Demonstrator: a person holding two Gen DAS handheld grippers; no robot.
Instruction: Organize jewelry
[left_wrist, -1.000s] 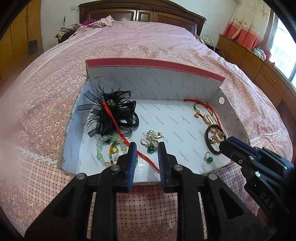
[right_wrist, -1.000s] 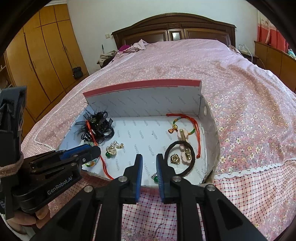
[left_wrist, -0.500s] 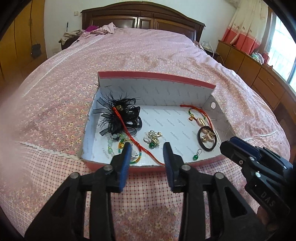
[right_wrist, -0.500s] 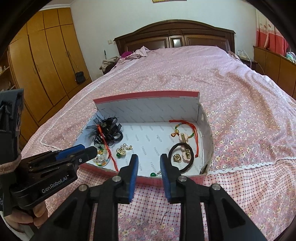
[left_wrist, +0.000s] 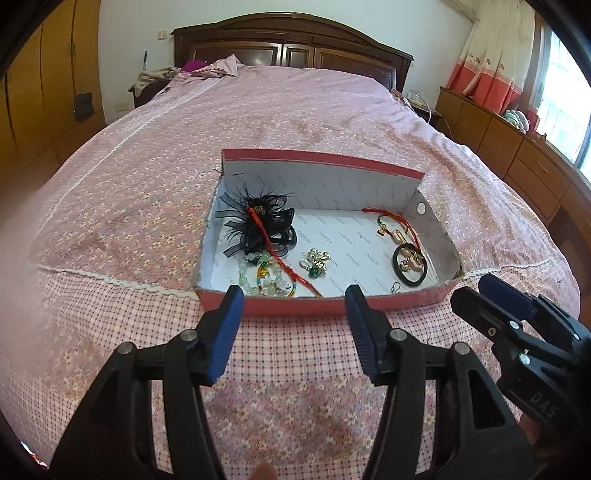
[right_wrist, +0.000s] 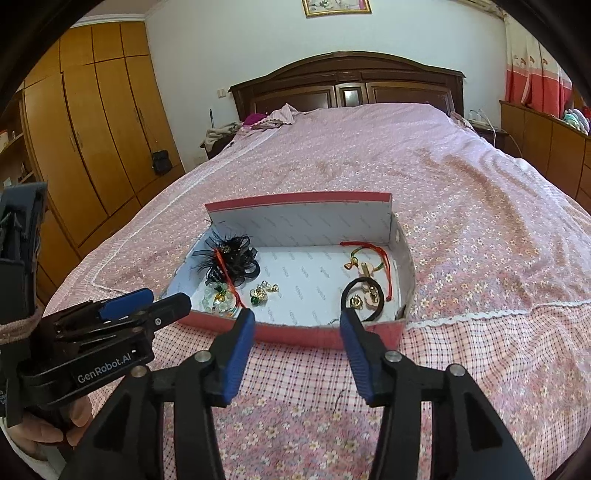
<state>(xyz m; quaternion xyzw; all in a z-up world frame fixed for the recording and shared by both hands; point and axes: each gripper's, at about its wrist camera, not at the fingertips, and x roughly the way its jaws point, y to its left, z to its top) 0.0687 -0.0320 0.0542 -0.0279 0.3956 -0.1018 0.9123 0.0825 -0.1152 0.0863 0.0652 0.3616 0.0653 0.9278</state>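
A red cardboard box (left_wrist: 317, 305) with a white lining sits on the pink bed; it also shows in the right wrist view (right_wrist: 295, 334). Inside lie a black feather hair piece (left_wrist: 258, 225), a bead bracelet (left_wrist: 264, 278), gold and green earrings (left_wrist: 316, 262), a black hair tie (left_wrist: 410, 266) and a red cord (left_wrist: 399, 221). My left gripper (left_wrist: 293, 314) is open and empty, held in front of the box's near wall. My right gripper (right_wrist: 297, 334) is open and empty, also in front of the near wall.
The pink flowered bedspread (left_wrist: 258, 122) spreads around the box, with a checked band (left_wrist: 295, 354) nearest me. A dark headboard (right_wrist: 347, 85) stands at the far end, wardrobes (right_wrist: 99, 122) on the left, and low cabinets (left_wrist: 509, 147) on the right.
Both grippers have pulled back out of the box toward me and opened wide. The jewelry in the box has not moved.
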